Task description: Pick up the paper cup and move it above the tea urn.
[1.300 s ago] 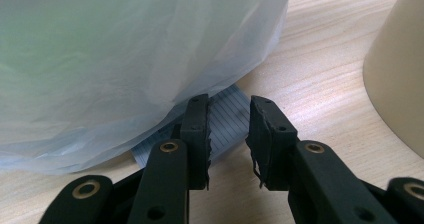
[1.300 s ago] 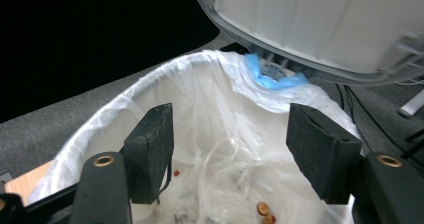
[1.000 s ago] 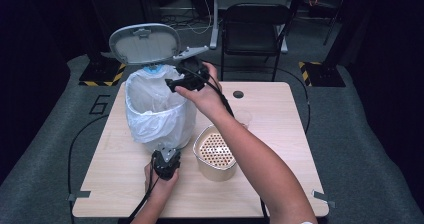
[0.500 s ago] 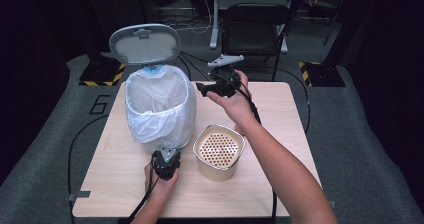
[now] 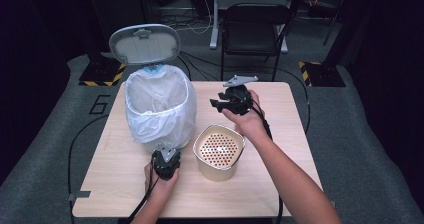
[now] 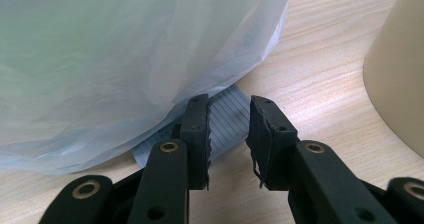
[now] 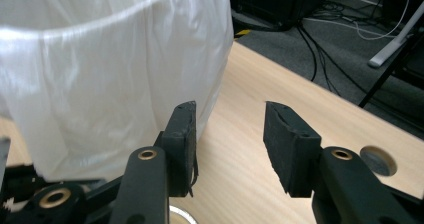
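where the light wooden counter [image 5: 280, 184] meets its near edge, the person's left hand [image 5: 162, 181] holds the left hand-held gripper [image 5: 166, 159] low, just above the surface. in the left gripper view its two black jaws stand a little apart with nothing between them, pointing at a ribbed grey base piece [image 6: 225, 119] that shows under the hanging edge of the translucent white plastic liner bag [image 6: 125, 59]. whether the jaw tips touch the bag cannot be told.

just right of that gripper stands a beige rounded container with a perforated insert [image 5: 219, 151], upright on the counter and near the bin. its beige wall also appears at the right edge of the left gripper view.

further back, the right forearm reaches diagonally from the lower right, passing just right of the beige container. the right hand [image 5: 247, 119] holds the right hand-held gripper [image 5: 220, 104] raised above the counter, turned toward the bin. in the right gripper view its jaws are wide apart and empty, with the bag-lined bin beside the left jaw.

at the left rear of the counter stands the bag-lined waste bin [image 5: 160, 106], its grey rounded lid [image 5: 145, 44] tilted open behind it.

beyond the counter, a black folding chair [image 5: 255, 31] stands on the grey floor among loose cables.
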`<state>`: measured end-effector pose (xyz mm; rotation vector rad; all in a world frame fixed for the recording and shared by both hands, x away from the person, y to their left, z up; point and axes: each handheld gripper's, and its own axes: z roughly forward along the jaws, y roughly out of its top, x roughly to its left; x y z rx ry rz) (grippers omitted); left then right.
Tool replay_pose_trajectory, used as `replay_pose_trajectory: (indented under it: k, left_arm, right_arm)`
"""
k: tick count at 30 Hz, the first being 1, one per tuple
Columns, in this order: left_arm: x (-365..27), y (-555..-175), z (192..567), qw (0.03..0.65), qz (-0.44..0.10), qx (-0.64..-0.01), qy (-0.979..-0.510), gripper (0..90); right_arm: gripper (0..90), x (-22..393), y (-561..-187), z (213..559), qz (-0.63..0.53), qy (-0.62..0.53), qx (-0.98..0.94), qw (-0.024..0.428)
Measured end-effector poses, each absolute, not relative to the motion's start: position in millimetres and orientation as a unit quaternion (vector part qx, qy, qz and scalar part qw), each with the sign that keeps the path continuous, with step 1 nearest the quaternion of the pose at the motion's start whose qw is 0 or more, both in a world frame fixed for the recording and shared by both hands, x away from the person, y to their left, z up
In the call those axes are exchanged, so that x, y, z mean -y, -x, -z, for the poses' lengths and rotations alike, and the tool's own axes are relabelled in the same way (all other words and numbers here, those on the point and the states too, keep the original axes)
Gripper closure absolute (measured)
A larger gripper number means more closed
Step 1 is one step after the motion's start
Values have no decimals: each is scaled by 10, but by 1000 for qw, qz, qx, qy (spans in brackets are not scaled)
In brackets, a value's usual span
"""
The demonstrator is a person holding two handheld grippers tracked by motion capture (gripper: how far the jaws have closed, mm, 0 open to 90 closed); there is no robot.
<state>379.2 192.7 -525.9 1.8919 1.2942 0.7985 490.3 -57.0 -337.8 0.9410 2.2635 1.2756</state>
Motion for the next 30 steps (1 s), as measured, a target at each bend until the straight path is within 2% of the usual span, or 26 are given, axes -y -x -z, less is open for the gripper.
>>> replay_pose_trajectory:
  k: [6, 10, 11, 18, 22, 23, 28, 30]
  left_arm:
    - [-1928, -3790, 5256, 349, -305, -499, -732, 699]
    - [-1919, -3794, 5263, 354, -308, -502, -726, 699]
    - [-1918, -3793, 5263, 354, -307, -503, -726, 699]
    - [-1922, -3790, 5259, 350, -306, -500, -730, 699]
    - [-1925, -3788, 5255, 350, -302, -502, -731, 699]
    - [-1924, -3787, 5255, 350, -302, -502, -731, 699]
    - [-1924, -3788, 5256, 350, -302, -502, -731, 699]
    - [-1924, -3787, 5255, 350, -302, -502, -731, 700]
  right_arm:
    - [534, 672, -4780, 3591, -453, -332, -805, 191]
    - [600, 757, -4715, 3724, -446, -327, -812, 186]
    - [605, 804, -4687, 3798, -447, -325, -815, 173]
    - [609, 872, -4641, 3941, -446, -332, -816, 160]
    - [682, 908, -4636, 4039, -439, -333, -821, 149]
    - [738, 928, -4635, 4074, -438, -334, -823, 142]
    - [811, 965, -4638, 4123, -438, -332, -825, 130]
    - [814, 977, -4637, 4145, -438, -327, -828, 127]
